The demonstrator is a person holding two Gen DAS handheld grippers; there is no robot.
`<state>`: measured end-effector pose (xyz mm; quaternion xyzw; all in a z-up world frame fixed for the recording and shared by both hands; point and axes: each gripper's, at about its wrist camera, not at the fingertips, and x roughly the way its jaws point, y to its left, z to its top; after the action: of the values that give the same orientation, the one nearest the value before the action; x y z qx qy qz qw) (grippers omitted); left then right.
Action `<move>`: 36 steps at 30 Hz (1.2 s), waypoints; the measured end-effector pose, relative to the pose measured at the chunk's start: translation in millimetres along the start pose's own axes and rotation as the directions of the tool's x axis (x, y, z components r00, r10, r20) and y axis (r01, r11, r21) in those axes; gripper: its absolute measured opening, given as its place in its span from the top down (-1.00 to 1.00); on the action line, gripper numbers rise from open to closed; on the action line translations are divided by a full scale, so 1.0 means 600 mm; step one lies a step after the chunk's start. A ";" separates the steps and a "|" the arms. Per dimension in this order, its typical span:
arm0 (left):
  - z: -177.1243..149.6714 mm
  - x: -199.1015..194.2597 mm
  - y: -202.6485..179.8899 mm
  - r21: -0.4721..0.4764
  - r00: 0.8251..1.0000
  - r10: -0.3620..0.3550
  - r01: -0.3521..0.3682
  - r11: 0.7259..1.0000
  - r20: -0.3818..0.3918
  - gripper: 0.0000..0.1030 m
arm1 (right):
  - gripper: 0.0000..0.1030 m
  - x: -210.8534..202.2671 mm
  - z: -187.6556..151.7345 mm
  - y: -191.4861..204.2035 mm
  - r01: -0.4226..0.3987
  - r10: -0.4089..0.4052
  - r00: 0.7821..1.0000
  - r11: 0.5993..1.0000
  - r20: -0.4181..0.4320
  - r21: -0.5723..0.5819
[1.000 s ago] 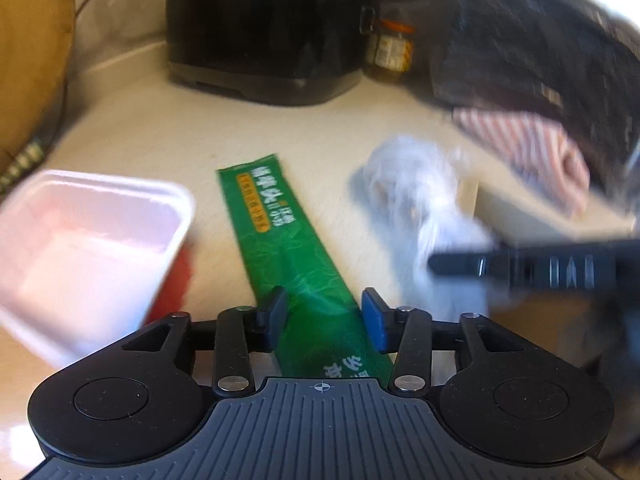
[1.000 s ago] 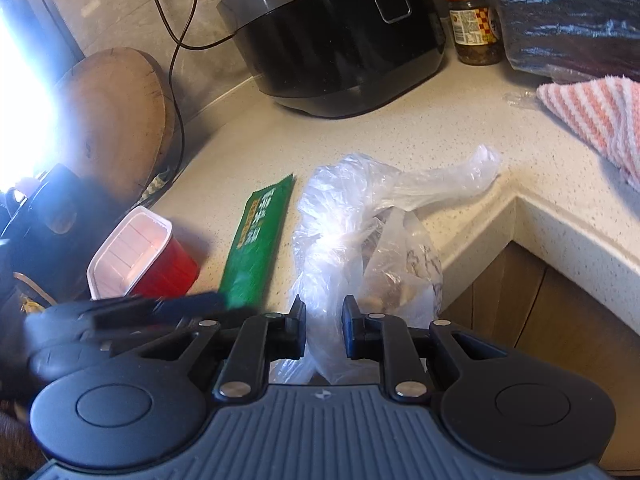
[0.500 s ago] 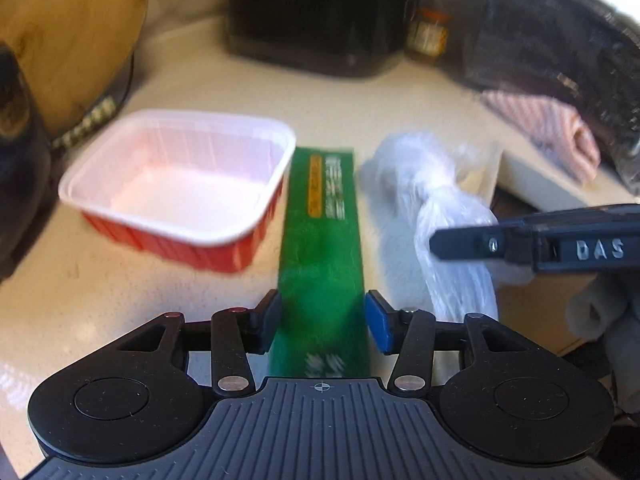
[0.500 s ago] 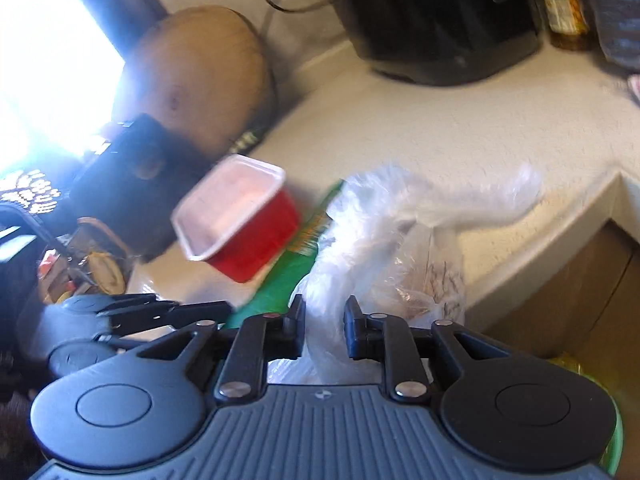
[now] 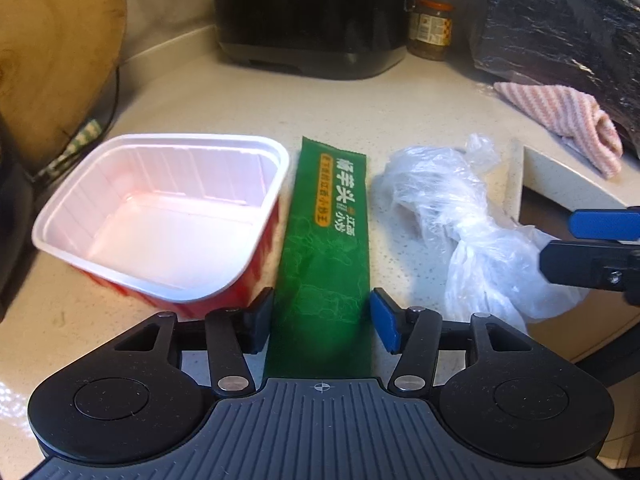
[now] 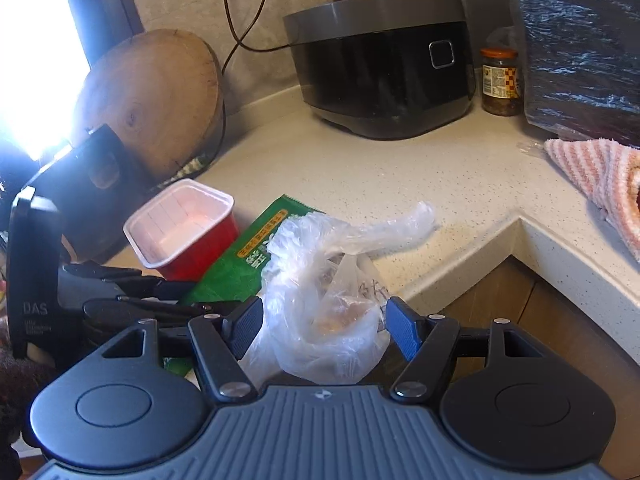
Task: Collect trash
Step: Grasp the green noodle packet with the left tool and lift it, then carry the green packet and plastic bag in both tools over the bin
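A green snack wrapper (image 5: 332,240) lies flat on the pale counter. Its near end sits between the fingers of my left gripper (image 5: 322,322), whose jaws are opening and do not press it. To the wrapper's left stands an empty red tray with a white inside (image 5: 160,216). To its right lies a knotted clear plastic bag (image 5: 448,208) at the counter's edge. My right gripper (image 6: 324,328) straddles the bag (image 6: 320,280); its jaws are opening, with the bag loose between them. That gripper (image 5: 576,244) also shows at the right edge of the left wrist view.
A black rice cooker (image 5: 316,12) and a jar (image 5: 430,28) stand at the back. A round wooden board (image 5: 52,48) leans at the left. A striped towel (image 5: 560,112) and a dark foil-wrapped bundle (image 5: 560,20) sit at the right. The counter edge (image 6: 460,268) drops off by the bag.
The right jaws have spread from nearly shut to wide around the bag, and that gripper has rolled and lifted a little. The left view has swung, so the whole tray now shows.
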<state>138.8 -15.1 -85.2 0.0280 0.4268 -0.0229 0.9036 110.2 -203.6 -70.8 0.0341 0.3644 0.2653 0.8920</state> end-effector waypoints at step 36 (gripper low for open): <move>-0.059 -0.092 -0.164 0.081 0.905 -0.424 0.425 0.902 -0.027 0.52 | 0.61 -0.123 -0.080 -0.103 0.195 -0.182 0.981 0.926 -0.068 0.323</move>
<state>70.3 -109.6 -68.3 -0.0269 0.4250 -0.2370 0.8732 62.2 -299.9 -75.0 0.1418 0.4213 0.1148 0.8884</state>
